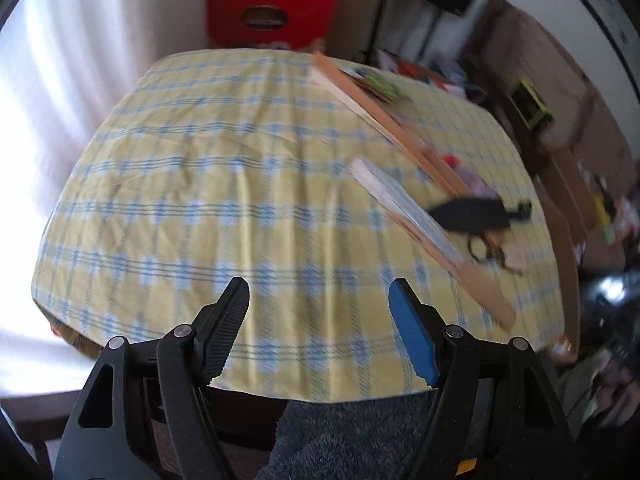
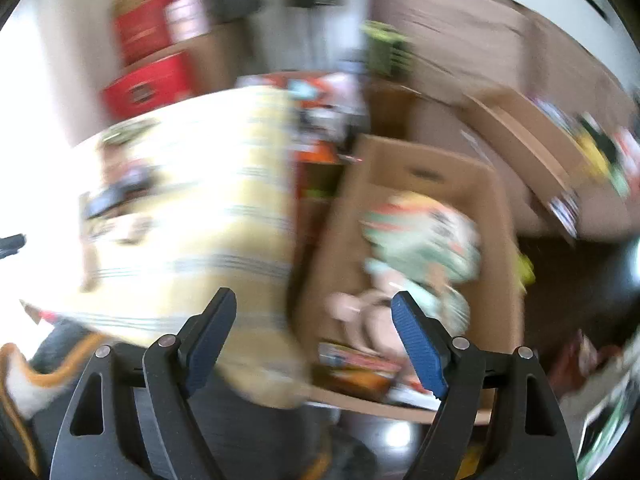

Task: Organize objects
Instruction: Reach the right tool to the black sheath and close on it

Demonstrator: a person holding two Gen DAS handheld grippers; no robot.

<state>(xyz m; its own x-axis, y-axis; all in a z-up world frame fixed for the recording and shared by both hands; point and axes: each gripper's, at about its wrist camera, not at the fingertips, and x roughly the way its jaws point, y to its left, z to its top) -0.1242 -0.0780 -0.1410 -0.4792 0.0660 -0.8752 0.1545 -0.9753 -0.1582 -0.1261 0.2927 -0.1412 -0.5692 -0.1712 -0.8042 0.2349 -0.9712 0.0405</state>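
Observation:
My left gripper (image 1: 320,300) is open and empty above the near edge of a table with a yellow and blue checked cloth (image 1: 224,184). On the table's right side lie flat books and boards (image 1: 404,200), a black object (image 1: 476,212) and scissors (image 1: 486,246). My right gripper (image 2: 316,312) is open with nothing between its fingers, over the gap between the table (image 2: 192,208) and an open cardboard box (image 2: 424,168) on the floor. The box holds soft, colourful items (image 2: 424,236) and a flat package (image 2: 356,360). The right wrist view is heavily blurred.
Red boxes (image 1: 272,16) and brown cartons (image 1: 360,12) stand behind the table. More cardboard boxes (image 2: 532,136) with mixed items line the right side. A grey fluffy fabric (image 1: 352,436) lies below the table's near edge. A bright curtain (image 1: 60,80) hangs at the left.

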